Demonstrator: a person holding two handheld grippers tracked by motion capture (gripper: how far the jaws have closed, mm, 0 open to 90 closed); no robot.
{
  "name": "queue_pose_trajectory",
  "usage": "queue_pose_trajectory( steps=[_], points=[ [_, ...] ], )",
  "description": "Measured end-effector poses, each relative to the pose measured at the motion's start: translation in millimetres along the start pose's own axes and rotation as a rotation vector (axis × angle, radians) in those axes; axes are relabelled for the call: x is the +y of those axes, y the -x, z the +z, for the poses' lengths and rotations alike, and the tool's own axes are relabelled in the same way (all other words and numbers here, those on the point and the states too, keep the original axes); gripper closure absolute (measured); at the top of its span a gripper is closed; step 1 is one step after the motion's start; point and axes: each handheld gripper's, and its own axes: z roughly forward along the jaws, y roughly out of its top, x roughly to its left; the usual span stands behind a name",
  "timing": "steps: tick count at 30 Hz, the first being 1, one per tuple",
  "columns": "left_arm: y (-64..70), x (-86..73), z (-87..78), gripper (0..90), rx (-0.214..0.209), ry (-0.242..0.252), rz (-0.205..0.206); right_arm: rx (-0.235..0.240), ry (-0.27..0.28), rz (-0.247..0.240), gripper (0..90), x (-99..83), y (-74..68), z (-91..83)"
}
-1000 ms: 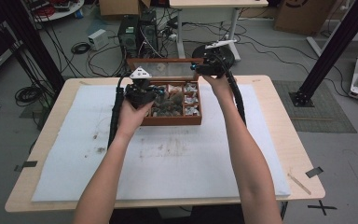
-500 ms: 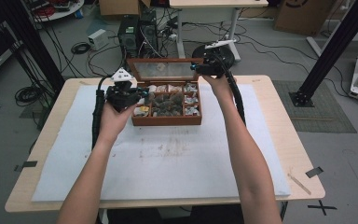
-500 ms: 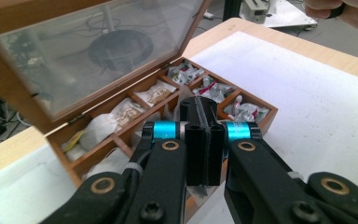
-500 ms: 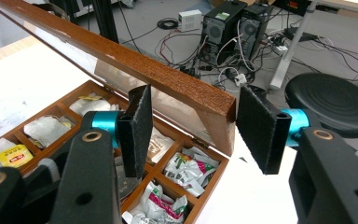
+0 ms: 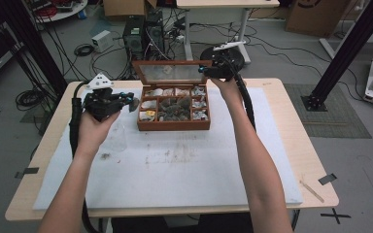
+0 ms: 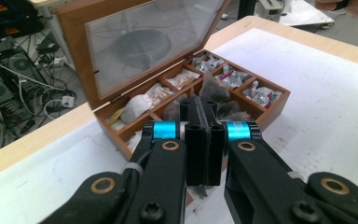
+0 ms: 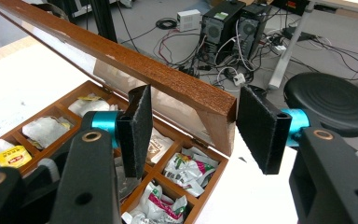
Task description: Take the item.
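Wooden tea box on the bench, lid raised; left claw carrying a dark tea bag, right claw open at the lid corner.

High view: the tea box (image 5: 174, 109) sits at the far middle of the white-covered bench (image 5: 184, 165), its glazed lid (image 5: 170, 74) standing up at the back. The left claw (image 5: 131, 101) is just left of the box, clamped on a dark tea bag (image 5: 135, 104) above the bench. The right claw (image 5: 203, 71) is at the lid's far right corner. Left gripper view: the left claw (image 6: 201, 135) is pressed together on the dark tea bag (image 6: 200, 105), with the tea box (image 6: 200, 93) beyond and packets in its compartments. Right gripper view: the right claw (image 7: 193, 123) is spread wide, its pads either side of the lid (image 7: 135, 65) corner; contact cannot be told. Packets lie in the tea box (image 7: 186, 175) below.
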Motion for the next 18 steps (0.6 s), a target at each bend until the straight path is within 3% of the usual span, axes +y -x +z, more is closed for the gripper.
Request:
queue_pose_trajectory(
  steps=[7, 18],
  points=[
    [-4.6, -9.1, -16.1, 89.7, 0.027, -0.005, 0.011, -0.003, -0.001, 0.001, 47.0, 0.3, 0.2, 0.1],
    [-5.0, -24.4, -34.1, 89.7, 0.038, -0.014, 0.018, -0.002, -0.004, 0.002, 47.0, 0.6, 0.2, 0.0]
  ],
)
